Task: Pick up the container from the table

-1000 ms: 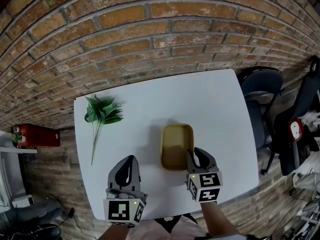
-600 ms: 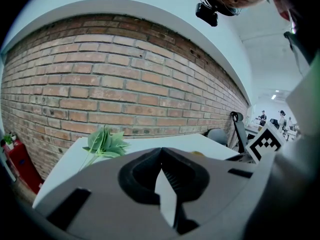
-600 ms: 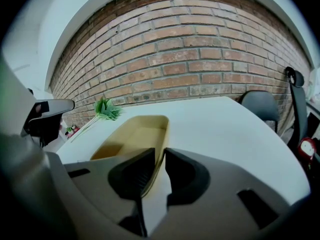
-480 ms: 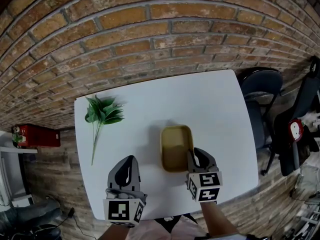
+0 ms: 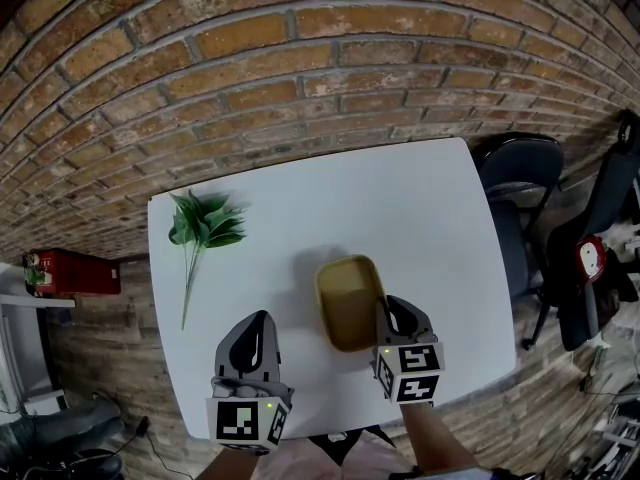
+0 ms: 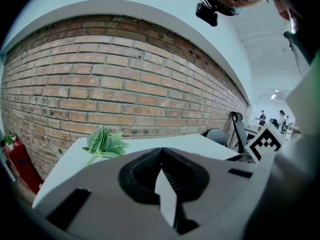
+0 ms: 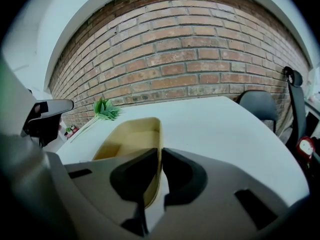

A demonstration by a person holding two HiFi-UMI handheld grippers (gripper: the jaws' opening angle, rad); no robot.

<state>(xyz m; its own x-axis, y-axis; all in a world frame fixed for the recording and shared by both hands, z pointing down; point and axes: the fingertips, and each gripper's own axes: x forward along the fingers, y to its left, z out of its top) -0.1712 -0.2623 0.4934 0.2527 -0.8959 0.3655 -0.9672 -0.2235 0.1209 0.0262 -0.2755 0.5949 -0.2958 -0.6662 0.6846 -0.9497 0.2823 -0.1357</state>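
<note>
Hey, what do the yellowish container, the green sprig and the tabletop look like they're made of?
The container: probably thin moulded plastic or pulp fibre, matte tan; thin wall, rounded corners, no shine. The leafy sprig: likely artificial, plastic or fabric; uniform green leaves on a straight thin stem. The table: smooth white laminate or painted board, with a faint sheen.

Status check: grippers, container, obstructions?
Right gripper has just been closing, now clamped on container wall. Left gripper shut, empty. Sprig far left, not in the way.
</note>
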